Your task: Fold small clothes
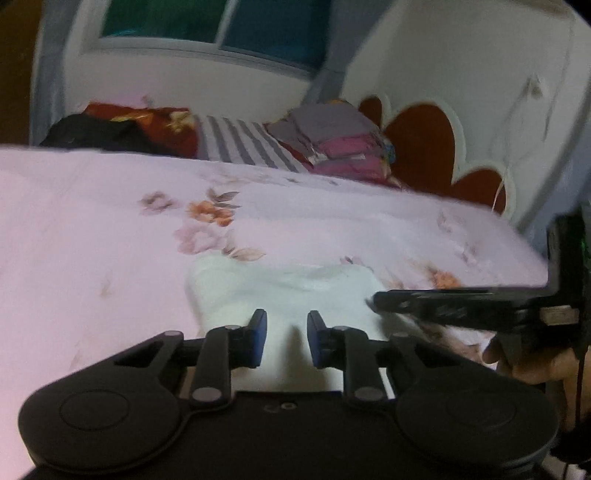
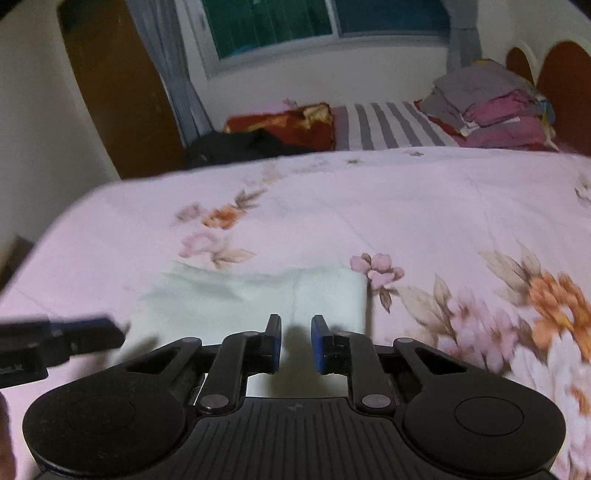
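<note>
A small white garment [image 1: 291, 295] lies flat on the pink floral bedspread [image 1: 92, 229], close to the near edge of the bed, with a fold line running along its far side. The left gripper [image 1: 286, 338] sits low over the cloth's near edge; its 2 blue-padded fingers [image 1: 258, 336] are spread with a gap between them, white fabric visible in that gap and nothing pinched. The right gripper [image 2: 295, 341] is just beside it over the garment's right portion, its fingers [image 2: 320, 343] likewise apart and holding nothing. Farther back on the bed are a striped pillow [image 2: 388, 125], a stack of folded clothes [image 2: 491, 107], a red patterned blanket [image 2: 291, 122] and a dark garment [image 2: 243, 146]. Behind them stands a window [image 2: 325, 26].
</note>
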Action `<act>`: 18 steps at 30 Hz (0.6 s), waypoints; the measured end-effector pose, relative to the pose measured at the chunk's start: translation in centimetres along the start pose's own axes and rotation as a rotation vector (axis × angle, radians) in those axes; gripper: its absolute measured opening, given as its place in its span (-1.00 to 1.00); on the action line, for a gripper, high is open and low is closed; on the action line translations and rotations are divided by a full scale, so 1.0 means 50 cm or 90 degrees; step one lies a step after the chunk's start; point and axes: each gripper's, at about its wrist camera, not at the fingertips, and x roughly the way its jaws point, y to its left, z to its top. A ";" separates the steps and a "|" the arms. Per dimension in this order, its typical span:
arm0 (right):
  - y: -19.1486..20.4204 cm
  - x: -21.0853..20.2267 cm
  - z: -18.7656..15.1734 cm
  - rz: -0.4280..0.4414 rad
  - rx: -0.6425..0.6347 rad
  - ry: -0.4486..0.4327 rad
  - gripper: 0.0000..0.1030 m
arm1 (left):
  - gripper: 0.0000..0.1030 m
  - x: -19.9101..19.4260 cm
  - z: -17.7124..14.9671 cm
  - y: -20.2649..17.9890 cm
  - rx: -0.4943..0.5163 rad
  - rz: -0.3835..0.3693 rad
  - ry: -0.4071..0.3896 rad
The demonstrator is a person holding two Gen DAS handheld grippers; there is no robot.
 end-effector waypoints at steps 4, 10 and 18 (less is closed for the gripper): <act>-0.034 0.072 -0.018 -0.018 -0.003 0.047 -0.64 | -0.61 0.042 -0.018 0.011 -0.042 -0.017 0.057; -0.021 -0.064 -0.034 0.043 -0.022 -0.004 -0.64 | -0.61 -0.061 -0.065 -0.031 0.002 -0.019 0.026; -0.010 -0.050 -0.107 0.012 -0.071 0.066 -0.64 | -0.61 -0.084 -0.107 -0.081 -0.019 0.040 0.014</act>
